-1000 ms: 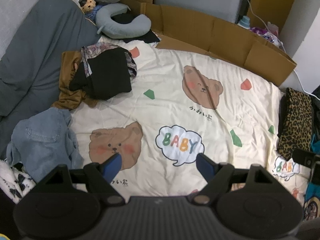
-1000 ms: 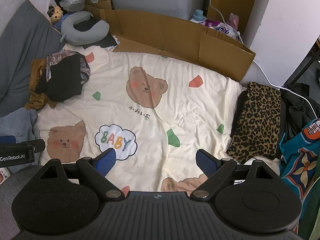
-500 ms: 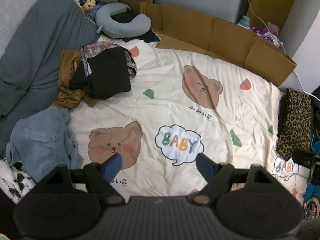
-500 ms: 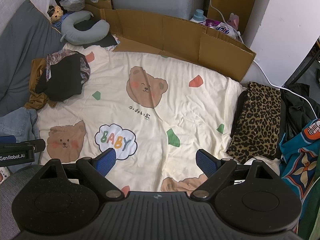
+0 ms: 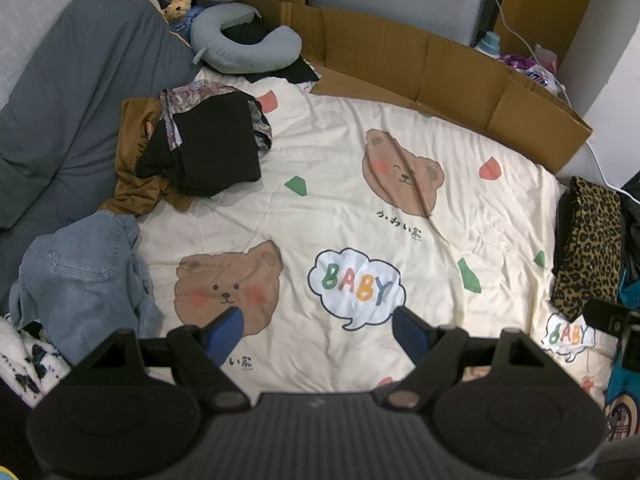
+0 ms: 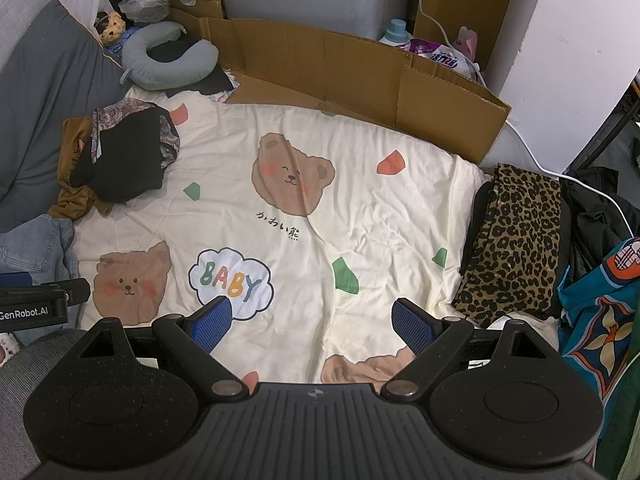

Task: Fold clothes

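Cream bedspread (image 5: pixel 340 208) printed with bears and a "BABY" cloud fills the left wrist view, spread over the bed. The left hand-held gripper (image 5: pixel 316 330) hangs over its near edge with both blue fingers (image 5: pixel 224 330) wide apart and nothing between them. At ten o'clock lies a heap of black clothes (image 5: pixel 208 148) on a brown garment (image 5: pixel 132 168); at eight o'clock a crumpled denim garment (image 5: pixel 80 276). A leopard-print garment (image 5: pixel 588 240) lies at three o'clock. A cardboard sheet (image 5: pixel 440 68) borders the far side, with a grey neck pillow (image 5: pixel 244 48) at eleven.

From the right wrist view, the right hand-held gripper (image 6: pixel 312 324) also stands spread, empty, above the bedspread (image 6: pixel 380 220). The leopard-print garment (image 6: pixel 516 244) sits at three o'clock, just beside a teal patterned cloth (image 6: pixel 600 312). The black clothes (image 6: pixel 124 160) lie at ten, the denim garment (image 6: pixel 36 248) at nine.
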`<state>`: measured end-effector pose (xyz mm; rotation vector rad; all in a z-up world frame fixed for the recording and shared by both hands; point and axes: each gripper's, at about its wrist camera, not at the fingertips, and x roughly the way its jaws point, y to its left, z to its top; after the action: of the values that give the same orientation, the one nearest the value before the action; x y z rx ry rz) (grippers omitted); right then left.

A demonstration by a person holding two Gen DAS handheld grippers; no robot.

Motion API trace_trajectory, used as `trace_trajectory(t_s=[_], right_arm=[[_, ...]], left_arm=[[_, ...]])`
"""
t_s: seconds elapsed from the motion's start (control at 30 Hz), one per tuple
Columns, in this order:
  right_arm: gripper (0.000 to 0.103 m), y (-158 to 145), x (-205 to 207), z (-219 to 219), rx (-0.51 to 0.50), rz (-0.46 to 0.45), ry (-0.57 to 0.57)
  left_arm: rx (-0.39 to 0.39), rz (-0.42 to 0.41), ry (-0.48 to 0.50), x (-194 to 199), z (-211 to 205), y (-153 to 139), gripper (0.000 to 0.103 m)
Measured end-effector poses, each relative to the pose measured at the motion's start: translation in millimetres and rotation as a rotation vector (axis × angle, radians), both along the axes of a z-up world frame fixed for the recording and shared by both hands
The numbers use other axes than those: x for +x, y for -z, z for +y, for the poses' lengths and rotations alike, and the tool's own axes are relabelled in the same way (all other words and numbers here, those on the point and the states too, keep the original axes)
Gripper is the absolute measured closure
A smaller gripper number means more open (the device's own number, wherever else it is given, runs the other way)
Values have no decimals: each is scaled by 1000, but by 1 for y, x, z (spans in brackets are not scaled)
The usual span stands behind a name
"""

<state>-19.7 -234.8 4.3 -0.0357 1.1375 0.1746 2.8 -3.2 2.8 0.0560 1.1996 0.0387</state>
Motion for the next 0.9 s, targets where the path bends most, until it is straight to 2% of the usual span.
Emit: trace_trajectory(t_s=[0.3,0.47,0.67,0.9], right_arm=[[12,0,0,-1,3,1,-21],[12,-1,2,-4,30,10,-12],[12,-7,0,-8,35,-7,-1],[12,-21,-8,-15,94,-21,0]], left_arm=[[-10,4,10,1,3,-1,20],[11,-11,29,-1,-1,-8,20],[-20,-28,50,-6,-1,-24,20],[-46,-73,41,-12,17,-48,20]])
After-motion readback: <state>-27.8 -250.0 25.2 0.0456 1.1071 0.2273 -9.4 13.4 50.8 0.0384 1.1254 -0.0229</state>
